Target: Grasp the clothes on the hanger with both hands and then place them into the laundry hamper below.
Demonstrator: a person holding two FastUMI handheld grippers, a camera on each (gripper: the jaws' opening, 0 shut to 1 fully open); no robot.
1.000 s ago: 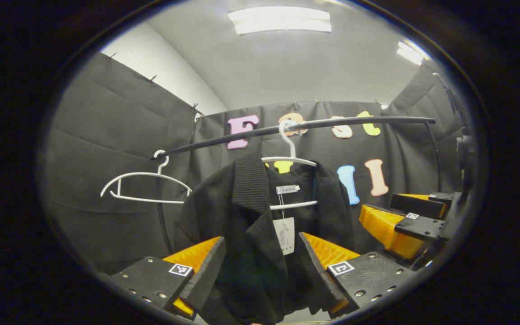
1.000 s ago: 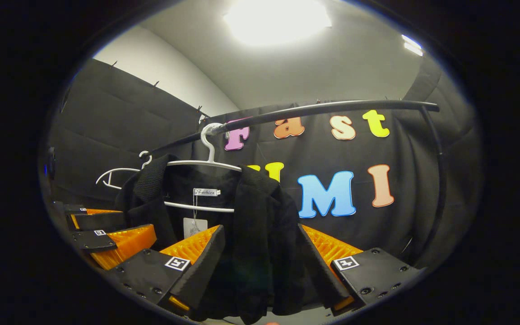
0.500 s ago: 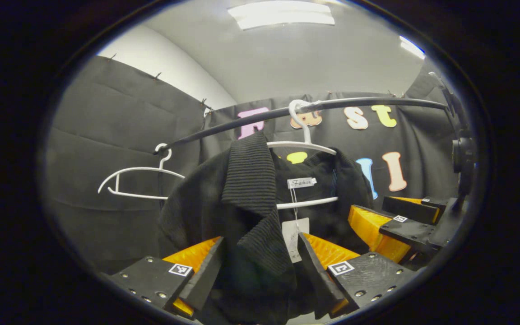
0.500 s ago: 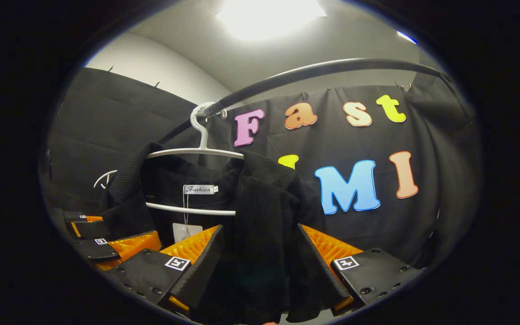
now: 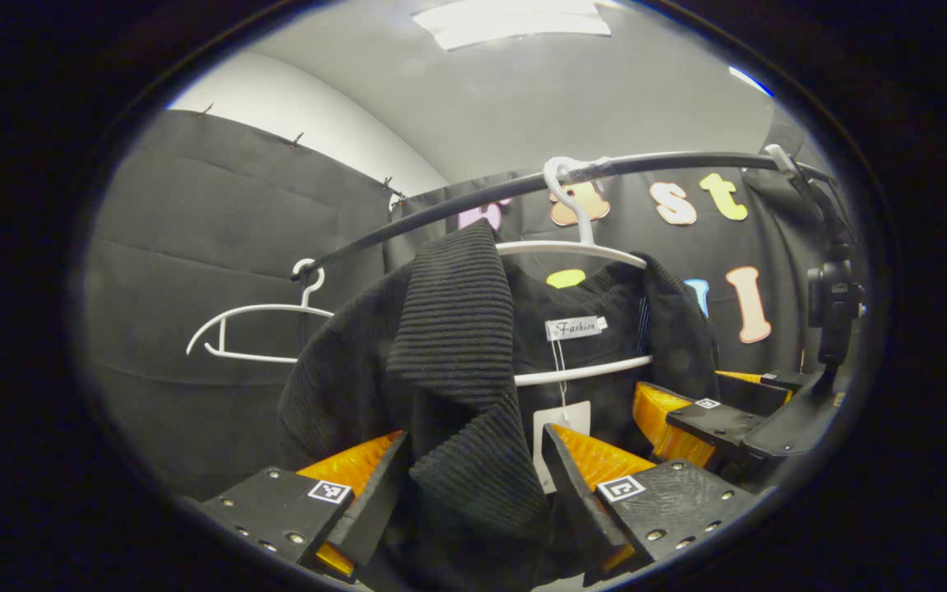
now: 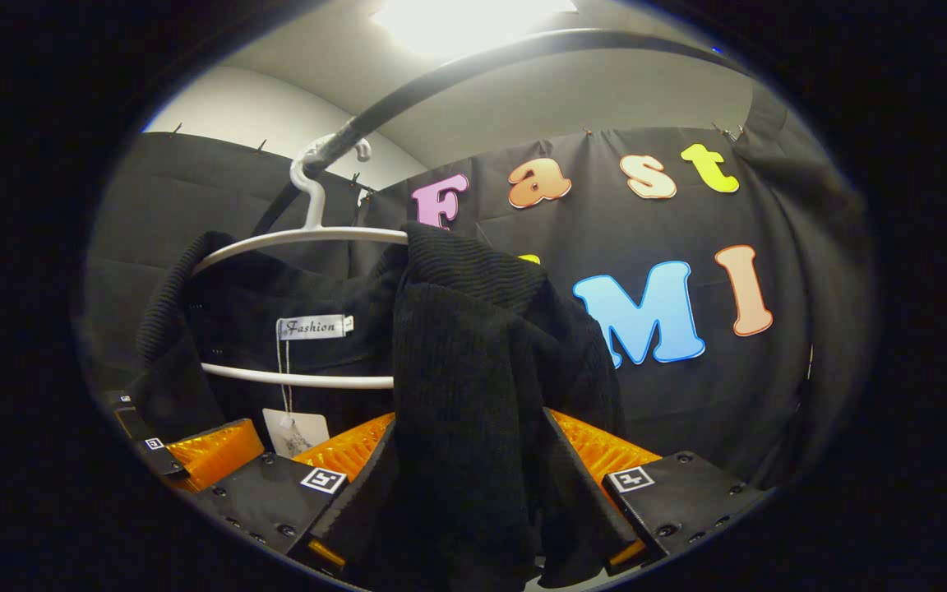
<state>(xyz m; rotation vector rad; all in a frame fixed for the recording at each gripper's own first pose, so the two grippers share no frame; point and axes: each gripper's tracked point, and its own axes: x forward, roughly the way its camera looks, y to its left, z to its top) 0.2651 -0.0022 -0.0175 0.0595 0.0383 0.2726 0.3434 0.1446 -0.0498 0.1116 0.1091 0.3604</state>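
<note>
A black knit cardigan (image 5: 449, 329) hangs on a white hanger (image 5: 580, 247) from a black rail (image 5: 457, 210). My left gripper (image 5: 473, 501) is open, its fingers either side of the ribbed left front panel, and the cloth fills the gap. In the right gripper view the cardigan (image 6: 482, 353) hangs on the same hanger (image 6: 309, 238). My right gripper (image 6: 478, 493) is open and straddles the right front panel. The right gripper (image 5: 704, 419) also appears at the lower right of the left gripper view. The left gripper (image 6: 194, 448) appears at the lower left of the right gripper view.
An empty white hanger (image 5: 251, 329) hangs further left on the rail. The rail (image 6: 473, 62) arches close overhead in the right gripper view. A white neck label (image 5: 576, 327) and a paper tag (image 5: 560, 419) hang inside the collar. Black cloth walls enclose the booth.
Both grippers have moved up and closer to the cardigan. Its front panels now sit deeper between the fingers, and the rail looms higher and nearer. Finger gaps look unchanged.
</note>
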